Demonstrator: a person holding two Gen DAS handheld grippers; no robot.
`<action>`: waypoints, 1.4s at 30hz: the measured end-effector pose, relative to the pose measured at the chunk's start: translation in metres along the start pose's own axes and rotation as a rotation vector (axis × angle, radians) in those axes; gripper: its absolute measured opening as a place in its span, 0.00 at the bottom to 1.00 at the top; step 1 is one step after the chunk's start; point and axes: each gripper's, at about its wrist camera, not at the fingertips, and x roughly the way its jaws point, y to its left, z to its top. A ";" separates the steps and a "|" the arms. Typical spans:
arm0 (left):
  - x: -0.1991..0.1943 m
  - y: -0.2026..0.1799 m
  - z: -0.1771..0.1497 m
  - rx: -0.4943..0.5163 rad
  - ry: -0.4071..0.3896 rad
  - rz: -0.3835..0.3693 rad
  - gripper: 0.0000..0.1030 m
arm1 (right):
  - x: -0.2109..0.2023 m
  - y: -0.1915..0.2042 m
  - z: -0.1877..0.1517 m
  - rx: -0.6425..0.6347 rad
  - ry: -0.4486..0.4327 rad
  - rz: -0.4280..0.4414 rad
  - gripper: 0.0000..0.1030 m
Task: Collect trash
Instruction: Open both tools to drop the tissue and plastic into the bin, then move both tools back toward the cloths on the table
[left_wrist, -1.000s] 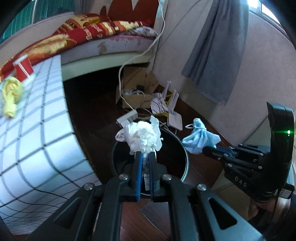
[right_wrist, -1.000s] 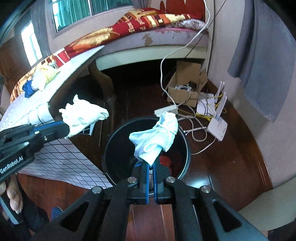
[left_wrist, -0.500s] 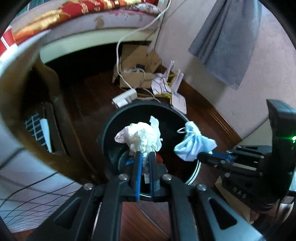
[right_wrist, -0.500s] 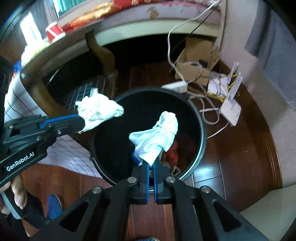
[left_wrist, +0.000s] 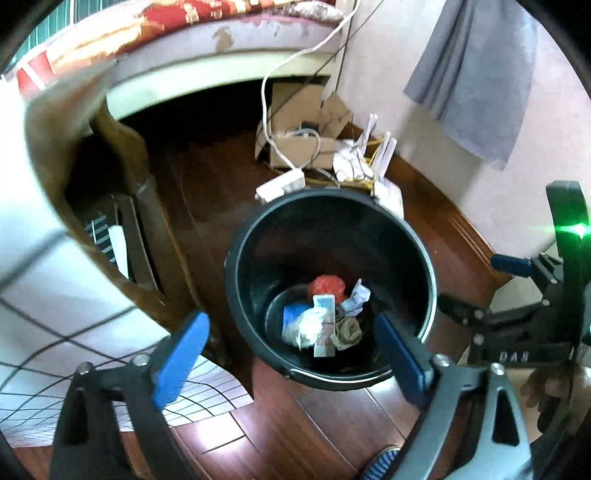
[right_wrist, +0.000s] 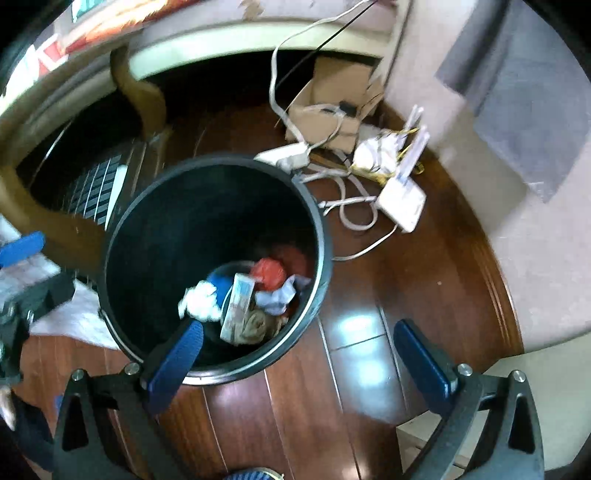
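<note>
- A bench (left_wrist: 33, 266) draped in a checked cloth is seen at the left of the left wrist view; no trash can be made out on the part that shows.
- The left claw (left_wrist: 291, 354) is seen low in that view, its blue pads spread wide and still opening, with nothing gripped between them; only the bin is framed in the gap.
- The black bin (left_wrist: 424, 258) is placed on the wooden floor at the centre of the frame, and the trash is found at its bottom.
- A white tissue wad (left_wrist: 308, 326) and a pale blue crumpled mask (left_wrist: 356, 295) are judged very light, soft and easily squashed; each is best pinched at a bunched fold.
- A flat carton (left_wrist: 325, 325) is judged stiffer, best taken across its narrow sides.
- A red wrapper (left_wrist: 327, 286) is judged thin and possibly slippery.
- The right claw (right_wrist: 299, 354) is seen low in its own view, jaws opening wide with nothing held, one pad over the bin's rim and the other over the floor.
- A router (right_wrist: 402, 203) and cables are left lying at the upper right, well apart from the trash.
</note>
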 end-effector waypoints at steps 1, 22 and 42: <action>-0.008 -0.001 0.001 0.001 -0.015 -0.002 0.91 | -0.005 -0.002 0.002 0.014 -0.010 0.001 1.00; -0.144 0.042 0.016 -0.046 -0.277 0.073 0.91 | -0.162 0.056 0.022 -0.033 -0.329 0.047 1.00; -0.202 0.233 -0.008 -0.335 -0.376 0.369 0.85 | -0.183 0.260 0.131 -0.270 -0.436 0.334 0.78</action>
